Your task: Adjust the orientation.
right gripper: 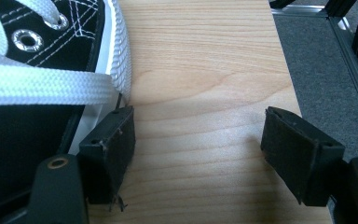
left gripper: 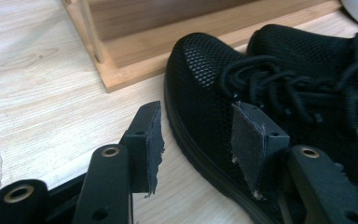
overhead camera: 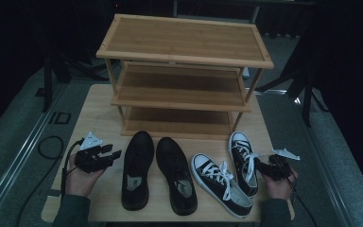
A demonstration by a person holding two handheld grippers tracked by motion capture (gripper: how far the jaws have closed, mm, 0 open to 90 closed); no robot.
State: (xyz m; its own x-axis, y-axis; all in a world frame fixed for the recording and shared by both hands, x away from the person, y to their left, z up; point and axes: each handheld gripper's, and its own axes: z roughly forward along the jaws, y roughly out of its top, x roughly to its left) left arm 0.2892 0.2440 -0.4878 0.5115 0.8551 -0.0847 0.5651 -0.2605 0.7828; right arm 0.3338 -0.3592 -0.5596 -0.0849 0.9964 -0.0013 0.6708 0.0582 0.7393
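The left gripper (overhead camera: 116, 153) is beside the outer side of the left black shoe (overhead camera: 137, 170), near its toe part. Its jaws stand apart with nothing between them – one pad (left gripper: 149, 144) is over the bare table (overhead camera: 94, 123), the other before the shoe's mesh side. The right gripper (overhead camera: 260, 166) is just beside the right sneaker (overhead camera: 243, 158), jaws wide and empty. Both pairs of shoes lie on the table before the wooden rack (overhead camera: 184, 71) – its shelves are bare

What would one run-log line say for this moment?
left tool: open, beside black shoe | right tool: open, beside sneaker | rack: bare
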